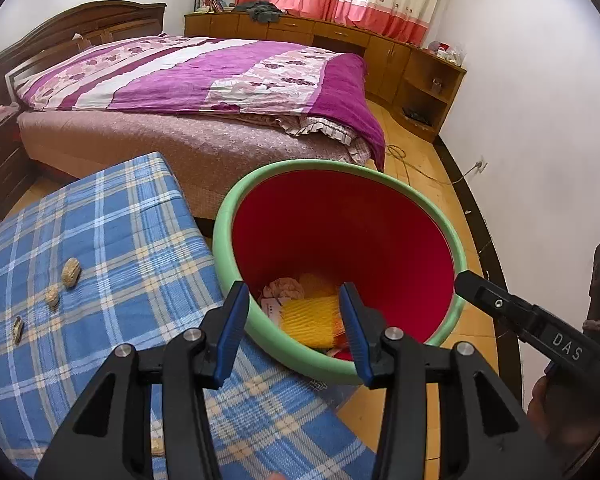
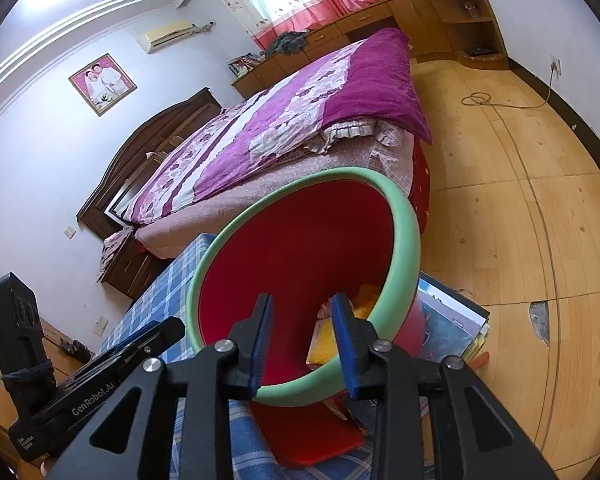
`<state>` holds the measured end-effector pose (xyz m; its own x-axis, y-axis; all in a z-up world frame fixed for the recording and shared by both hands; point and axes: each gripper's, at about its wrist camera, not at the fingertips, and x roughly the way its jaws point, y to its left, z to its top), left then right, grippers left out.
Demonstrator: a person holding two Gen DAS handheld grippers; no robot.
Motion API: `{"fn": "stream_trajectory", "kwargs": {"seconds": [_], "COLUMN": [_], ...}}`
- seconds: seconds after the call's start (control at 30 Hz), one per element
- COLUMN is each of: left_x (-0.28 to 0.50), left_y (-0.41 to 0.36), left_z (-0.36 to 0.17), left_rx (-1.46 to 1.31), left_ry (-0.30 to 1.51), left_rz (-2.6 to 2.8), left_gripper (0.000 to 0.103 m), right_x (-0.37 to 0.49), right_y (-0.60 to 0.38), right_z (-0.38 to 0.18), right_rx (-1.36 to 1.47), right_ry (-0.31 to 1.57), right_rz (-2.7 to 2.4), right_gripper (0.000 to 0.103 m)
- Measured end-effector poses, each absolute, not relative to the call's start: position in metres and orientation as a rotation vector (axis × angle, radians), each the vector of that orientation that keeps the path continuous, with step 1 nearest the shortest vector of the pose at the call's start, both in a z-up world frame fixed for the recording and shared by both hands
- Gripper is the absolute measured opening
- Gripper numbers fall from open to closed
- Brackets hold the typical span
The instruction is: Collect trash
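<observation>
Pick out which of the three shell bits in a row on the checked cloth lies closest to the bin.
The largest nut shell, at the row's upper end, is closest to the bin; the other two sit farther left and lower.

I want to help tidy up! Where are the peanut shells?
In the left wrist view, the peanut shells lie on the blue checked cloth, at the left, beside the red bin with the green rim.

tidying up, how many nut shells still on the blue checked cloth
3 clearly: two shells side by side at the cloth's left, one nearer the edge. A possible fourth sits half hidden behind the left tongs.
</observation>
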<state>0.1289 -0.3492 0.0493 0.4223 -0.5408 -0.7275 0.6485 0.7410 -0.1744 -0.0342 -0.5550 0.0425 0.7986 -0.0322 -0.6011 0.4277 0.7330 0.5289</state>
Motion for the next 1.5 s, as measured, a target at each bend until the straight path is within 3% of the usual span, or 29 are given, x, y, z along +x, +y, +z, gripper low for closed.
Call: {"fn": "stream_trajectory", "kwargs": {"seconds": [0.13,0.4,0.6,1.5], "left_x": [0.127,0.120,0.114,0.072], "left_y": [-0.338,-0.304,-0.272,-0.136], "left_z": [0.053,0.056,0.058,0.063], "left_rx": [0.117,0.067,0.039,-0.038], "left_ry": [0.863,0.878,0.880,0.821], "left_rz": [-0.732,-0.680,-0.624,-0.328], "left_gripper": [0.047,0.047,0.047,0.047], "right_x": [-0.036,-0.037,-0.036,-0.047], "right_y": [-0.546,-0.520,-0.490,-0.372], "right_z": [0.048,0.057,0.063,0.075], "right_rx": [0.688,0.647,0.606,0.402], "right_ry": [0.599,0.609,0.623,0.650], "right_rz": [-0.257,-0.218,-0.168,-0.037], "right_gripper": [0.039,0.057,0.064,0.078]}}
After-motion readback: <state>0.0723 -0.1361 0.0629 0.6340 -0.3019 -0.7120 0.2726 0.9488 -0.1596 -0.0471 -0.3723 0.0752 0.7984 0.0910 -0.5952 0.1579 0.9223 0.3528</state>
